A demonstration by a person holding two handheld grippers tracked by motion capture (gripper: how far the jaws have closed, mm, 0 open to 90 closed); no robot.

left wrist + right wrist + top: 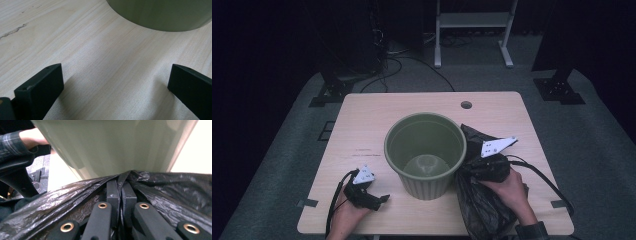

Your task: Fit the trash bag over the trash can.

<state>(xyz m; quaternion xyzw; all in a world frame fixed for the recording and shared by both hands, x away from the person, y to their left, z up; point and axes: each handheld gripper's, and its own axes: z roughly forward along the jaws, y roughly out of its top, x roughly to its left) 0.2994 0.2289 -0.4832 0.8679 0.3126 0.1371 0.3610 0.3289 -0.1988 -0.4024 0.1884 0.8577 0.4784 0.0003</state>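
Wooden table (pixel 362 125) carries a green ribbed bin (pixel 426 152), upright, about centre. Black plastic bag (pixel 482 200) lies crumpled right of the bin, touching its wall, hanging over the table's near edge. Right gripper (pixel 121 187) right of bin, jaws clamped together on the bag's film. Left gripper (pixel 384 198) left of bin, near its base, jaws wide apart, nothing between.

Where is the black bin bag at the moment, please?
In the high view the black bin bag lies at the table's near right edge, right beside the green bin, pinched in the right gripper.
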